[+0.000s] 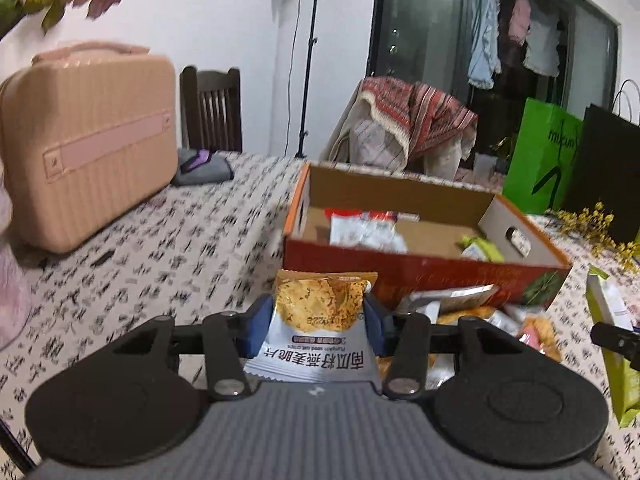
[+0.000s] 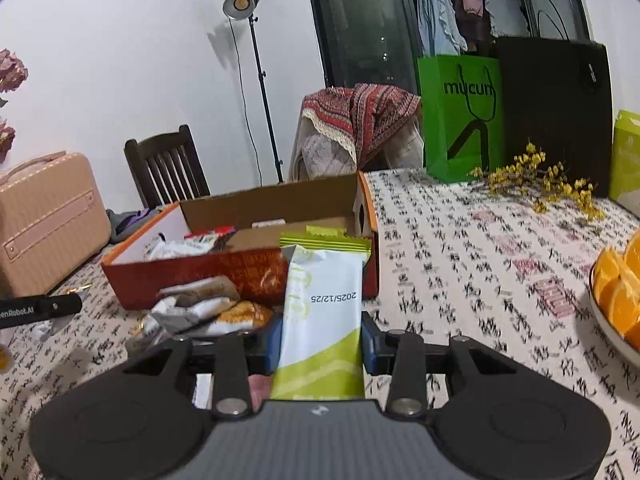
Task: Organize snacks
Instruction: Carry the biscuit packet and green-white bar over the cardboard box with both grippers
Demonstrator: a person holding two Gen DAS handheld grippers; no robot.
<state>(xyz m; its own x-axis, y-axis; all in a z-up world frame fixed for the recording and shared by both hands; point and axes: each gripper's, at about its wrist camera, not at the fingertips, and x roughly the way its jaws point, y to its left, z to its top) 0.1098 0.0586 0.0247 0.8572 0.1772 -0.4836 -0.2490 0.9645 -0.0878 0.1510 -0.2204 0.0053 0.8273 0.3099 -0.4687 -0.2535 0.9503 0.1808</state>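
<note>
Left gripper clamps orange-and-white oat crisp packet between blue pads, packet raised above tablecloth, just short of red cardboard box. Right gripper grips green-and-white snack bar upright, in front of same box. Box holds few wrapped snacks. Loose pile of packets lies on cloth against box front. Plate of orange slices at right edge.

Upright snack packets, box behind
</note>
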